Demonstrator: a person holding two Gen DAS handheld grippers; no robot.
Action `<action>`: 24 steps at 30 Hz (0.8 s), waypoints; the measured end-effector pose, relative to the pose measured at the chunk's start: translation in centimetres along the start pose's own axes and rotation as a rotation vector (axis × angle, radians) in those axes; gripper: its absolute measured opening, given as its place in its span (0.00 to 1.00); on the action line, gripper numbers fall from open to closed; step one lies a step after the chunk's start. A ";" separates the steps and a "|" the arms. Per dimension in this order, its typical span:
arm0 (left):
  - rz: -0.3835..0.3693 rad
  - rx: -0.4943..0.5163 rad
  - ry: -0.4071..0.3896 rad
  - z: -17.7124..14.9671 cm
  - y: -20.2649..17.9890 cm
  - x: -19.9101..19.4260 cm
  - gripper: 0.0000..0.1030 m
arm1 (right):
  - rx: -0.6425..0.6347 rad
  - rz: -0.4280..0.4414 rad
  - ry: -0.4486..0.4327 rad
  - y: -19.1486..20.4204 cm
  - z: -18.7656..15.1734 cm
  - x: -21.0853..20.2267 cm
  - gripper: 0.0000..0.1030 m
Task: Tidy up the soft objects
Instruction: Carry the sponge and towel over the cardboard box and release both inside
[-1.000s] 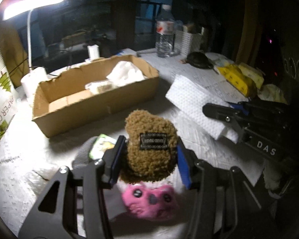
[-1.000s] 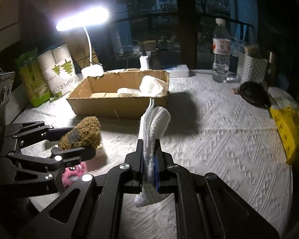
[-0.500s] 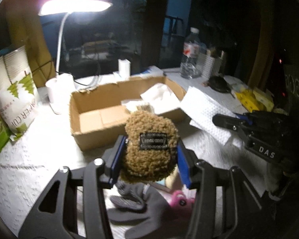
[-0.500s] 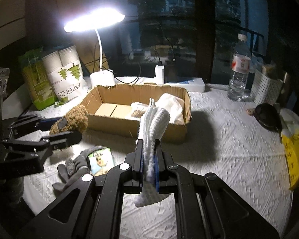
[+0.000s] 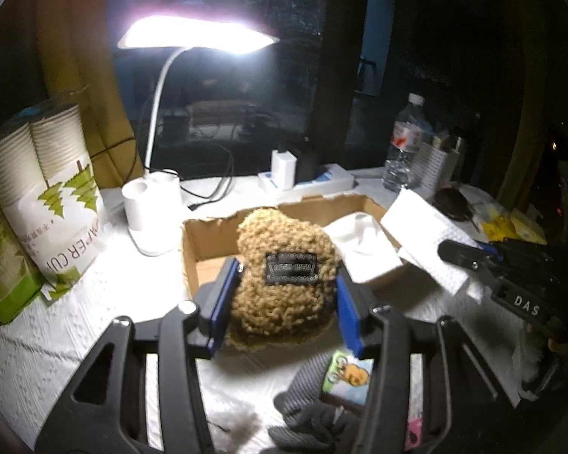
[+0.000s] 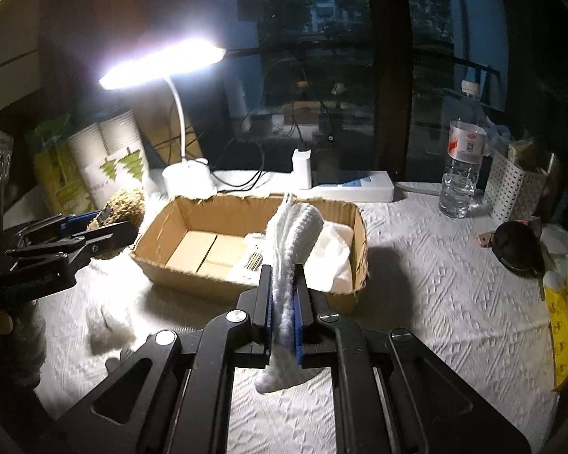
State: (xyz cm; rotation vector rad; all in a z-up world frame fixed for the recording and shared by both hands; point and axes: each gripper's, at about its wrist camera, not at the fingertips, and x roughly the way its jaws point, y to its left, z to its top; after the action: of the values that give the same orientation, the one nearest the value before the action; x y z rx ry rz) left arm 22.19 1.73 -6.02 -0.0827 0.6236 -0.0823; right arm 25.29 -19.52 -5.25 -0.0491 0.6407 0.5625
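Note:
My left gripper (image 5: 284, 295) is shut on a brown fuzzy plush (image 5: 284, 261) with a black label, held above the table just before the near left end of the cardboard box (image 5: 193, 234). It also shows in the right wrist view (image 6: 125, 208). My right gripper (image 6: 284, 295) is shut on a white knitted cloth (image 6: 289, 242), held upright in front of the box (image 6: 246, 283). White soft items (image 6: 333, 253) lie in the box's right end. A grey glove (image 5: 314, 412) lies on the table below my left gripper.
A lit desk lamp (image 5: 151, 212), paper-cup packs (image 5: 53, 193), a power strip (image 6: 352, 189), a water bottle (image 6: 462, 166) and a white basket (image 6: 515, 185) stand behind the box. A black pouch (image 6: 518, 246) and yellow packs (image 6: 564, 321) lie at right. A small picture card (image 5: 348, 376) lies by the glove.
Both grippers have moved toward the cardboard box, which looks nearer. The left one lifted the plush, leaving the pink toy and glove low in view. The grips are unchanged.

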 end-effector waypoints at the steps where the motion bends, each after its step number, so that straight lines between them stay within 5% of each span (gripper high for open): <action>1: 0.003 -0.002 -0.002 0.2 0.2 0.2 0.48 | 0.005 -0.001 -0.001 -0.2 0.1 0.2 0.09; 10: 0.023 -0.061 -0.018 1.0 1.3 2.8 0.48 | 0.032 0.001 -0.026 -1.4 1.3 1.9 0.09; 24: 0.044 -0.039 0.082 0.2 1.6 9.0 0.48 | 0.018 -0.028 0.021 -2.5 1.0 7.9 0.09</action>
State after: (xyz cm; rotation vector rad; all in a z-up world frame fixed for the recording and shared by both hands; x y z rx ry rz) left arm 29.67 2.38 -11.26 -0.1035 0.7088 -0.0313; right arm 32.36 -17.61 -9.33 -0.0467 0.6650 0.5297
